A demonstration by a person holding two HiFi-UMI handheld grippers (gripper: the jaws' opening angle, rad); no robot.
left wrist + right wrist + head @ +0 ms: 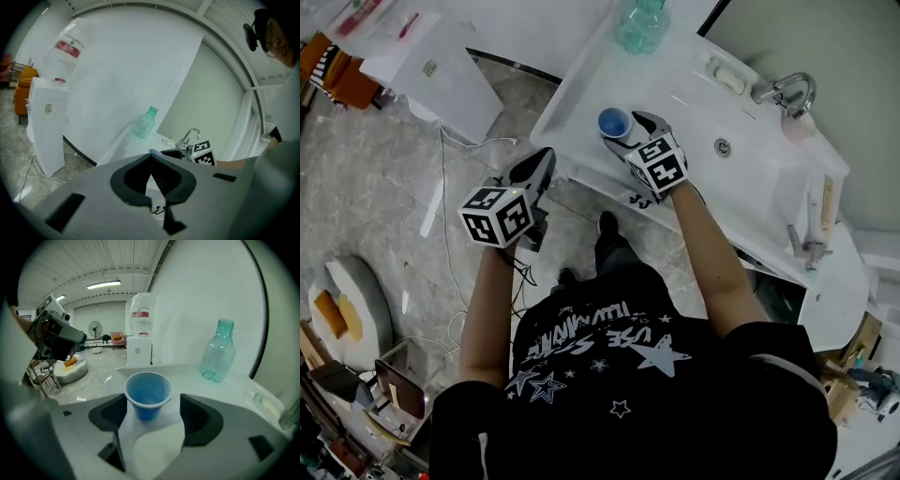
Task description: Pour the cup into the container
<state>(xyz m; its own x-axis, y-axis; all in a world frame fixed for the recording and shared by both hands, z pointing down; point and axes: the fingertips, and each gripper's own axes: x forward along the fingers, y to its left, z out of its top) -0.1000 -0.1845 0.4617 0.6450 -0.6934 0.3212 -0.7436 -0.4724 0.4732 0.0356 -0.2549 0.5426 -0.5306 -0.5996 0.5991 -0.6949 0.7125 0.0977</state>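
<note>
Nearest us, the left gripper (151,164) hangs short of the tabletop (581,89), over the floor. Its own view shows the jaws clenched together on nothing.

Further out, the right gripper (630,129) has its jaws released and wide on either side of the blue plastic cup (147,397). The cup stands upright on the tabletop near the front edge. The right gripper view shows a gap on each side of the cup, which the head view cannot settle.

Beyond the cup, a clear green plastic bottle (218,352) stands at the far corner, well apart from it. Only the head view gives us the sink basin (722,150) and the faucet (783,91) off to the right.

We judge that no pour is under way — the cup is set down and unheld. We cannot tell whether it holds liquid; if the pour is yet to come, a grasp comes first.
</note>
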